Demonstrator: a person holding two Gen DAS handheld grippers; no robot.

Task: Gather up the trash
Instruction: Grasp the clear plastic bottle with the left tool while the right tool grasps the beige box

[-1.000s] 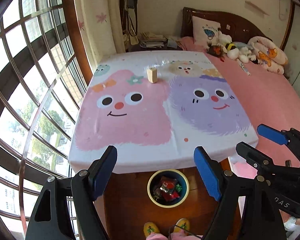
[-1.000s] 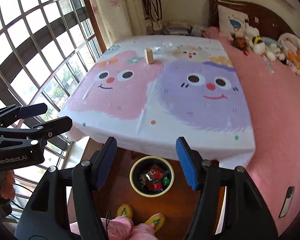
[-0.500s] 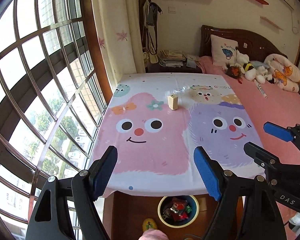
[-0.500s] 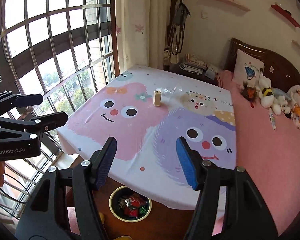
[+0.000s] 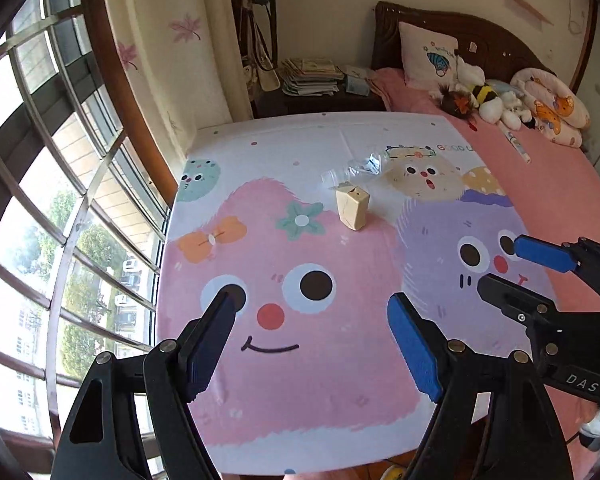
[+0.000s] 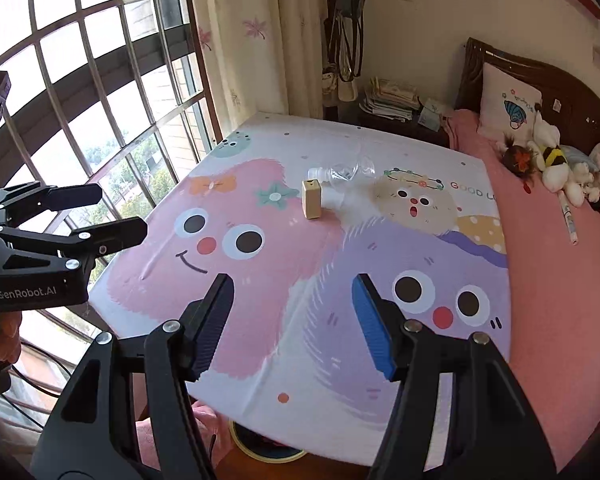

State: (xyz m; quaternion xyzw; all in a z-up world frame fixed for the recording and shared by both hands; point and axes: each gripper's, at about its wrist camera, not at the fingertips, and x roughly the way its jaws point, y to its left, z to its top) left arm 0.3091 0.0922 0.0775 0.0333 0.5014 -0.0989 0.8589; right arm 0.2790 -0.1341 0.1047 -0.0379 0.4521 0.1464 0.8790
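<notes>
The left hand-held gripper (image 5: 312, 332) and the right hand-held gripper (image 6: 292, 320) both hang over the counter (image 6: 260, 280) with jaws apart and nothing between them. A small beige carton (image 6: 311, 199) stands upright far ahead, a clear plastic bottle (image 6: 340, 178) lying just behind it. The bin's rim (image 6: 260, 452) shows below the counter's near edge.
</notes>
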